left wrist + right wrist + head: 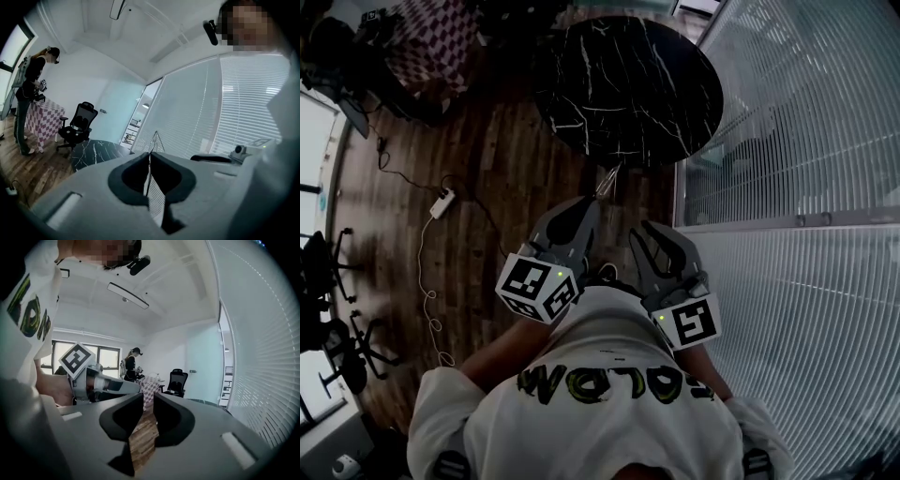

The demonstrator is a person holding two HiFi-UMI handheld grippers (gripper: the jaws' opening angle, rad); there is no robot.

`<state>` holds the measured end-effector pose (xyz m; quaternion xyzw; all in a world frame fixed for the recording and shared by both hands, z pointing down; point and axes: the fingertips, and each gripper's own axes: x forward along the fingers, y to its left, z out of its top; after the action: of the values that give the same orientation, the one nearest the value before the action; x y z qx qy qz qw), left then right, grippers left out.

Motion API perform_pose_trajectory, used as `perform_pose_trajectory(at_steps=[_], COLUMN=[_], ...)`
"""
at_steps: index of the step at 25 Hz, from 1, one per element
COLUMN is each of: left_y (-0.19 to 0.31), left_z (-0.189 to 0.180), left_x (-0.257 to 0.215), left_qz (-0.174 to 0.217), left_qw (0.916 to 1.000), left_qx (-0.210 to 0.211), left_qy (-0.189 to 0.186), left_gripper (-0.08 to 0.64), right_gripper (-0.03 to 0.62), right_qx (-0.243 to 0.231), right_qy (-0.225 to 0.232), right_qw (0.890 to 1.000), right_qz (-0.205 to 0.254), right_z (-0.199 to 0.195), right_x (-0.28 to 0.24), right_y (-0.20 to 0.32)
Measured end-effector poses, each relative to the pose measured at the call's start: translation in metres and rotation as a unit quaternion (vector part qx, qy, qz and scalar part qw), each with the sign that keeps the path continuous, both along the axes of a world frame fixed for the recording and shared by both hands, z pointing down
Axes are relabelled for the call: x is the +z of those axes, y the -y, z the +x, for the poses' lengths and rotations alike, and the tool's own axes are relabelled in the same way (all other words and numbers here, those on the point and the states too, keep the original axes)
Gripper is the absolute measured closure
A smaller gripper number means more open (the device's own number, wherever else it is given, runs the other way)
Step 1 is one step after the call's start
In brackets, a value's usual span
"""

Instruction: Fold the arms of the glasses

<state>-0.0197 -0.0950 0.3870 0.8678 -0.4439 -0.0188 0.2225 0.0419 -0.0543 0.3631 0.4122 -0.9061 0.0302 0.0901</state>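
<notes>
A thin wire pair of glasses (607,182) sticks out past the tips of my left gripper (592,202), held in the air in front of the person's chest. In the left gripper view the jaws (150,157) are closed on a thin metal arm of the glasses (155,140), which rises above the tips. My right gripper (651,234) is just to the right, apart from the glasses. Its jaws (149,397) stand open with a narrow gap and nothing between them. The left gripper (101,384) shows beside it in the right gripper view.
A round black marble table (628,84) stands ahead on the wood floor. A glass wall with blinds (797,141) runs along the right. A checked-cloth table (431,42), office chairs (328,281) and a floor cable (441,202) are at the left. Another person (33,93) stands far off.
</notes>
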Motion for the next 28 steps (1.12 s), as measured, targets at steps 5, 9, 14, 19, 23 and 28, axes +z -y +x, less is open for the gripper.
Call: perform_pose_trajectory(at_steps=[5, 9, 14, 19, 23, 28], left_y=[0.005, 0.011, 0.019, 0.020, 0.022, 0.022], left_z=[0.006, 0.010, 0.010, 0.008, 0.006, 0.006], left_x=[-0.003, -0.008, -0.013, -0.017, -0.016, -0.015], left_qz=[0.008, 0.019, 0.026, 0.033, 0.031, 0.029], left_qw=[1.0000, 0.9998, 0.9996, 0.9994, 0.9995, 0.9995], left_qx=[0.000, 0.002, 0.003, 0.001, -0.001, 0.001], left_qy=[0.001, 0.007, 0.010, 0.011, 0.010, 0.012], left_gripper=[0.545, 0.545, 0.545, 0.545, 0.545, 0.545], right_gripper=[0.576, 0.591, 0.591, 0.591, 0.591, 0.591], right_qx=[0.020, 0.033, 0.039, 0.037, 0.035, 0.036], right_qy=[0.016, 0.021, 0.032, 0.026, 0.033, 0.024], right_qw=[1.000, 0.999, 0.999, 0.999, 0.999, 0.999], right_qz=[0.006, 0.021, 0.020, 0.029, 0.023, 0.024], right_z=[0.013, 0.021, 0.020, 0.017, 0.014, 0.015], right_x=[-0.008, -0.013, -0.016, -0.015, -0.014, -0.011], right_y=[0.013, 0.023, 0.032, 0.034, 0.037, 0.037])
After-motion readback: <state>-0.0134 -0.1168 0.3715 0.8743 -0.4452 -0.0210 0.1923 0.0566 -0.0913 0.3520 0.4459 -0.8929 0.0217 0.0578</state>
